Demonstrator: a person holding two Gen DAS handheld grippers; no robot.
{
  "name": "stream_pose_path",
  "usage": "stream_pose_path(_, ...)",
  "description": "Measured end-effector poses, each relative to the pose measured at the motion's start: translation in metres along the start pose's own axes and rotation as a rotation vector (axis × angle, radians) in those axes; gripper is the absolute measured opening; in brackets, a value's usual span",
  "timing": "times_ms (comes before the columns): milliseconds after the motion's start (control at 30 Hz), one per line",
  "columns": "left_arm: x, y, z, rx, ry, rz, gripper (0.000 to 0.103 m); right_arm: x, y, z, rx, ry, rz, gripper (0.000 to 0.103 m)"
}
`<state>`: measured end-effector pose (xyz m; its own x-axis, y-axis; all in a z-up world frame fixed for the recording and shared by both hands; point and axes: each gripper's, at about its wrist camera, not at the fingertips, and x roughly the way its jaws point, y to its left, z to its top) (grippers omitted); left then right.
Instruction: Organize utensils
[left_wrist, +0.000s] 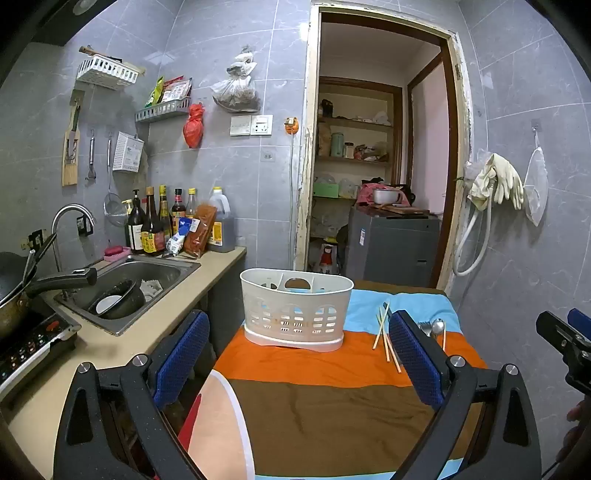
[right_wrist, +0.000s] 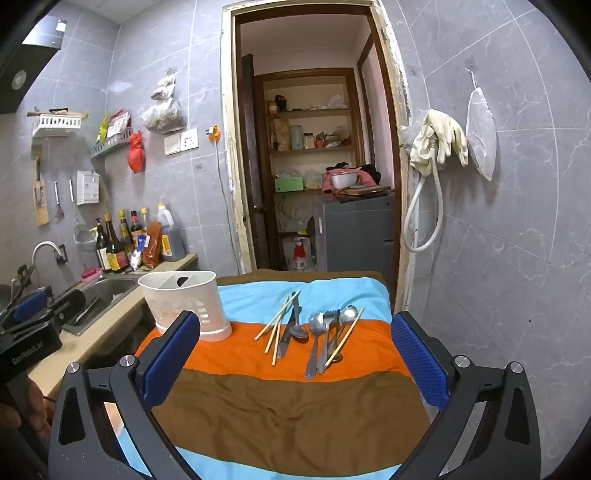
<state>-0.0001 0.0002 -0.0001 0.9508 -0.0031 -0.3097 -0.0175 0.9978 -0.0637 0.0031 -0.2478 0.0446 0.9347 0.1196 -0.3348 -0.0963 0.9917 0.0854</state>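
L gripper (left_wrist: 297, 363): jaws wide open, nothing between the blue pads (left_wrist: 181, 356), low in the left wrist frame above the cloth (left_wrist: 332, 406). R gripper (right_wrist: 295, 363): jaws also wide open, empty, low in the right wrist frame.

Cloth: striped brown, orange, light blue, covers the table top.

Holder (left_wrist: 295, 312): white slotted caddy w/ dividers, upright on the orange stripe, frame center in the left view, left of center in the right view (right_wrist: 184, 306). Contents not discernible.

Utensils, right view, center frame, lying loose on the orange/blue stripes, apart from the holder:
- Chopsticks (right_wrist: 277, 323): several, crossed, nearest the holder.
- Knife (right_wrist: 290, 328): beside/under the chopsticks.
- Spoons (right_wrist: 316, 325): approx. three, overlapping a fork (right_wrist: 330, 317); exact count cannot be told.
- One more chopstick (right_wrist: 345, 336) slants across this group.

Left view: same pile mostly hidden behind the R pad; chopsticks (left_wrist: 384, 332) and one spoon (left_wrist: 437, 326) show.

Far: sink (left_wrist: 125, 284) and bottles (left_wrist: 155, 221) at left; doorway (left_wrist: 376, 166) at upper center.
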Motion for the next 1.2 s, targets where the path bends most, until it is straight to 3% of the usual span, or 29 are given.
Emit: stream_pose_path(1200, -0.0002, 0.0001, 0.0, -0.002, -0.003, -0.002, 0.095, 0.0024, 0.0003, -0.001, 0.004, 0.002, 0.0, 0.103)
